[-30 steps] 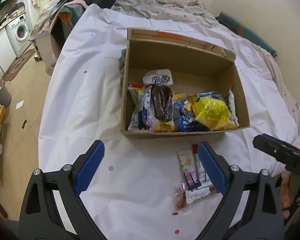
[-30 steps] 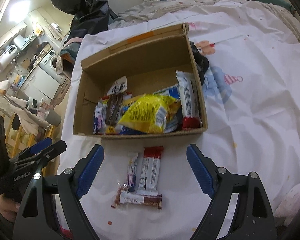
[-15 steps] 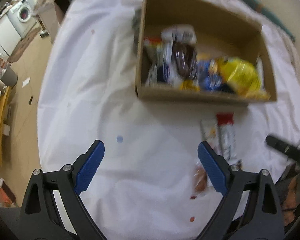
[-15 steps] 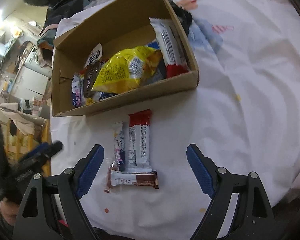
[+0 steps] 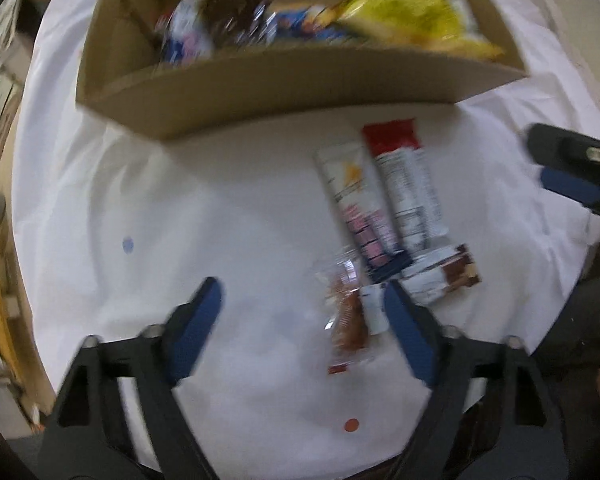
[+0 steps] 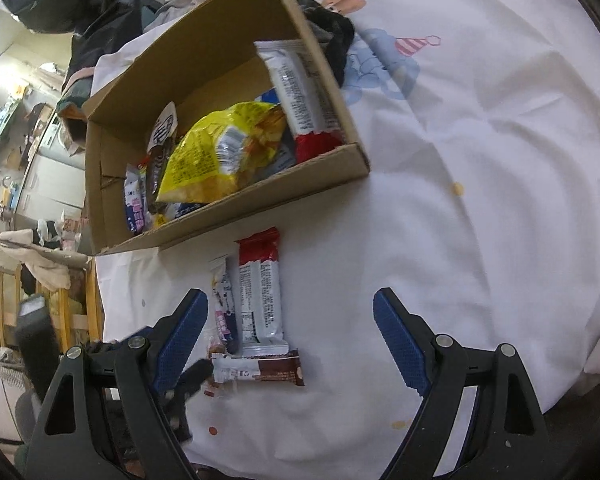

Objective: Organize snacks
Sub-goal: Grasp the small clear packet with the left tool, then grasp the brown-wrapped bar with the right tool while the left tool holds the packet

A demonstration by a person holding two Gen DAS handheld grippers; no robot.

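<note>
On the white sheet (image 5: 148, 184) just before the cardboard box (image 5: 284, 84), we see two wrapped bars lying side by side, the red-ended bar (image 6: 260, 292) with its long axis toward the box, red end nearest. A brown bar (image 6: 260, 372) lies crosswise at their feet. The left gripper (image 5: 302, 300) is closing over a clear-wrapped snack (image 5: 346, 320) (not yet pinched); the right gripper (image 6: 290, 312) gapes wide, empty. A cluttered kitchen lies beyond.

snack bags lie in the cardboard box (image 6: 236, 216) on the sheet (image 6: 480, 200); just before the box, two bars (image 6: 260, 296) lie side by side, a third bar (image 6: 260, 370) crosswise at their near ends
</note>
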